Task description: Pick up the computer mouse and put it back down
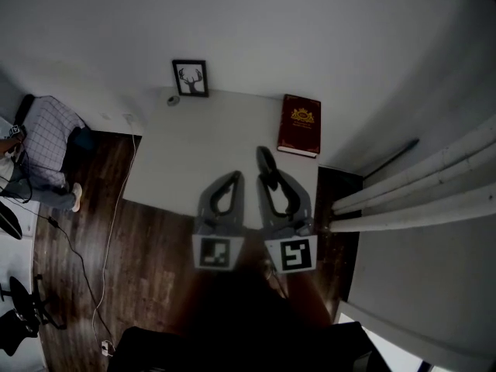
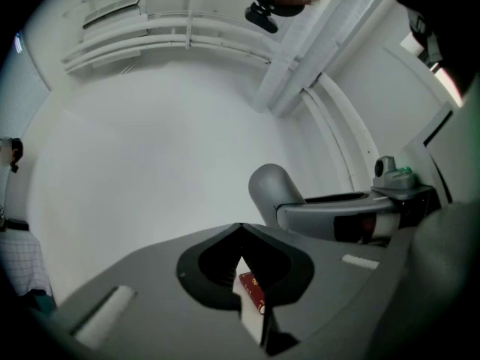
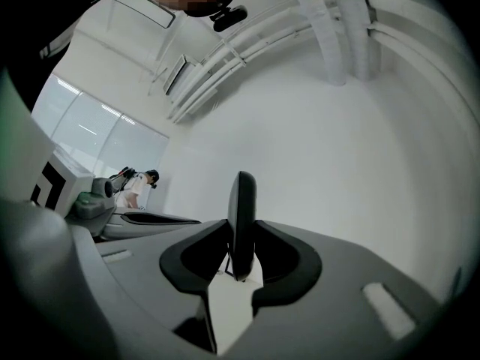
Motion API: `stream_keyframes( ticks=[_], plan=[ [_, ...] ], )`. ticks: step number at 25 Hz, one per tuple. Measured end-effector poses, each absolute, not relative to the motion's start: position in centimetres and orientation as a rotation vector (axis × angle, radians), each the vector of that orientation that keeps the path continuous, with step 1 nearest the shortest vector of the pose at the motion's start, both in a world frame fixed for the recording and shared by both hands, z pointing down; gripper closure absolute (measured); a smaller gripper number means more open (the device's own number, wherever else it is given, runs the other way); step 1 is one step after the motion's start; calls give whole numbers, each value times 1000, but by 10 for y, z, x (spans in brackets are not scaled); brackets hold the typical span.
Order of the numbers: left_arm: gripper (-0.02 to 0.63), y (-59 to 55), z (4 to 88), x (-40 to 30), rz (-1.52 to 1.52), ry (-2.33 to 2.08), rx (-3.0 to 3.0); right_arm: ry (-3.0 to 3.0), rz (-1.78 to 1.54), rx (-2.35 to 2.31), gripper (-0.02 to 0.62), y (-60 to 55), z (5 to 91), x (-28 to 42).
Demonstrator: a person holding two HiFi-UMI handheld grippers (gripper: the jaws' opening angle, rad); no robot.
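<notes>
Black plastic computer mouse [image 3: 242, 201] pinched edge-on between right gripper [image 1: 273, 183] fingers, apparently held off the white counter [image 1: 194, 153]. Left gripper [image 1: 234, 178] fingers closed, empty. Judged light, rigid and smooth-shelled; the curved shell may slip, so grip mid-body.

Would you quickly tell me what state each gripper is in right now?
Left gripper: closed, holding nothing.
Right gripper: closed on the slim black computer mouse.
</notes>
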State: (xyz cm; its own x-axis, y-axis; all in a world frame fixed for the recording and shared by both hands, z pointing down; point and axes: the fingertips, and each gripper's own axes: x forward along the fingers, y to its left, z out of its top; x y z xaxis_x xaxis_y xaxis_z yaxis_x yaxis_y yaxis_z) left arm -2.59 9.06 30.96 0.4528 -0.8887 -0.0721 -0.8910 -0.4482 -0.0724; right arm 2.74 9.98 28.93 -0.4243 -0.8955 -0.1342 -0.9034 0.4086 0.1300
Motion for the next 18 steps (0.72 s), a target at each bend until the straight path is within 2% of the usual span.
stream_keyframes(
  ticks=[10,18],
  plan=[
    [606,70,322,-117,13,1666,-2551,2649,280,-1624,468,79,299,-56],
    [606,56,328,-152,63,1663,-2584,2649,227,-1635,468,64,308,-86]
  ],
)
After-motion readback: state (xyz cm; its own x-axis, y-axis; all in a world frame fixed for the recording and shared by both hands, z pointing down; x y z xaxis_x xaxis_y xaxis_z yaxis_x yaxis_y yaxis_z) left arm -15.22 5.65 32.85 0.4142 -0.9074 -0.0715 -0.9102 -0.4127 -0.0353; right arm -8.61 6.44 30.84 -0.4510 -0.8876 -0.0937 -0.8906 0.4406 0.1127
